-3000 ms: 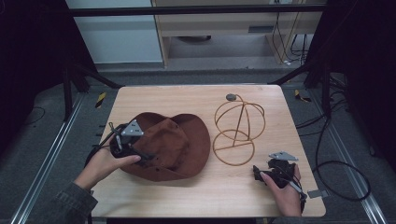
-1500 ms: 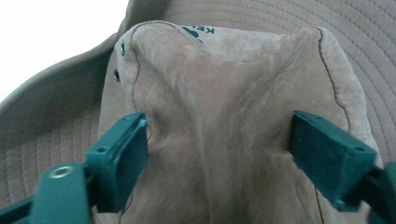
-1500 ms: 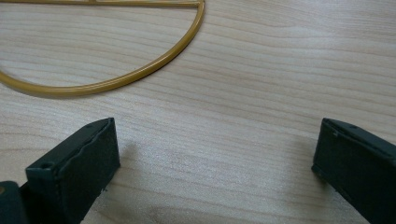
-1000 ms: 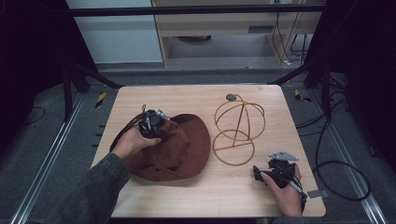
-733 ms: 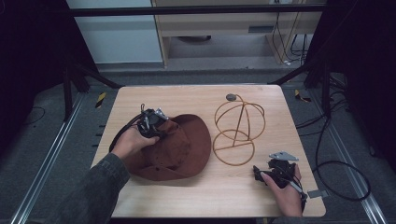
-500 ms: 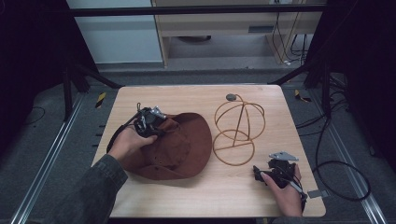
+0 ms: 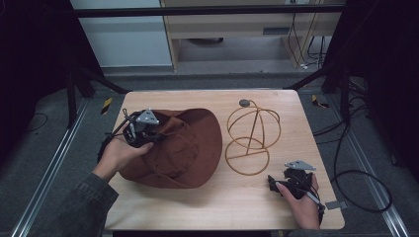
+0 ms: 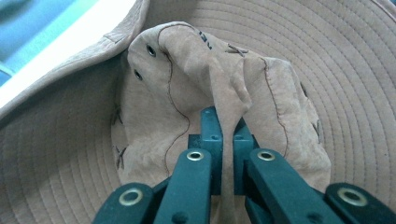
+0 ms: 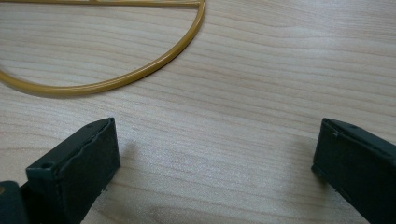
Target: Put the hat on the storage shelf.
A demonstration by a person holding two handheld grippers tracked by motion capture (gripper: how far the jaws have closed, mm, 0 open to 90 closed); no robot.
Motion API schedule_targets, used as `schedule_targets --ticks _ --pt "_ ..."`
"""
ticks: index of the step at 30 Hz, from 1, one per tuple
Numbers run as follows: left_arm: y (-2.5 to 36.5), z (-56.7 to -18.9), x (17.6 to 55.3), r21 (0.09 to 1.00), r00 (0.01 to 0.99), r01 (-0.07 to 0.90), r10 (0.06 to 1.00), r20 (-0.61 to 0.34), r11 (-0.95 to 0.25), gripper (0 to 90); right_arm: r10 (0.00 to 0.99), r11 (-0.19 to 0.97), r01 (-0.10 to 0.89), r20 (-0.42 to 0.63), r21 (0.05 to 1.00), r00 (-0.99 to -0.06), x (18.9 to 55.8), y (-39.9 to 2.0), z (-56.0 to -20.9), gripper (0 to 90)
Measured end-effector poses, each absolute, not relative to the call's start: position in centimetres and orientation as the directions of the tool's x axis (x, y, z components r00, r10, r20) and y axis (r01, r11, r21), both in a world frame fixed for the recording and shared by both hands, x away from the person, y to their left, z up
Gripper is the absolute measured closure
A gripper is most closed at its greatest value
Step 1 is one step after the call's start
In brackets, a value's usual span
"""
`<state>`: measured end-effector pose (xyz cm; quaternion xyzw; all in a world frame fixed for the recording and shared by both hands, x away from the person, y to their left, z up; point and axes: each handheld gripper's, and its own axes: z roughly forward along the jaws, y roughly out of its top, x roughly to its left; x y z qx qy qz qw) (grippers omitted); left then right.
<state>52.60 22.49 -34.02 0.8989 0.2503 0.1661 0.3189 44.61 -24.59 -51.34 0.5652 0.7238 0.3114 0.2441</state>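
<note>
Your left gripper [image 8: 223, 140] pinches a fold of the brown hat [image 7: 188, 148].
Your right gripper [image 9: 215, 154] rests wide open, empty, at the table's [image 7: 276, 202] four o'clock, near the wire stand [image 7: 249, 138].

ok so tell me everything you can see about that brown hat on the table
The brown hat is a soft, wide-brimmed fabric hat with rings of stitching on the brim and small metal eyelets in the crown. It lies on the left half of the wooden table, beside the wire hat stand. The left tongs are shut on a pinched fold of its crown.
</note>
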Motion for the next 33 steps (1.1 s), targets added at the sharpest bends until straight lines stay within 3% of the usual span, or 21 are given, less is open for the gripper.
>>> schedule_targets --ticks 33 --pt "23.9 -26.2 48.4 0.738 0.803 0.211 0.544 0.243 -0.641 88.7 0.971 0.166 0.667 -0.002 0.726 -0.24 44.6 -24.6 -51.3 0.5"
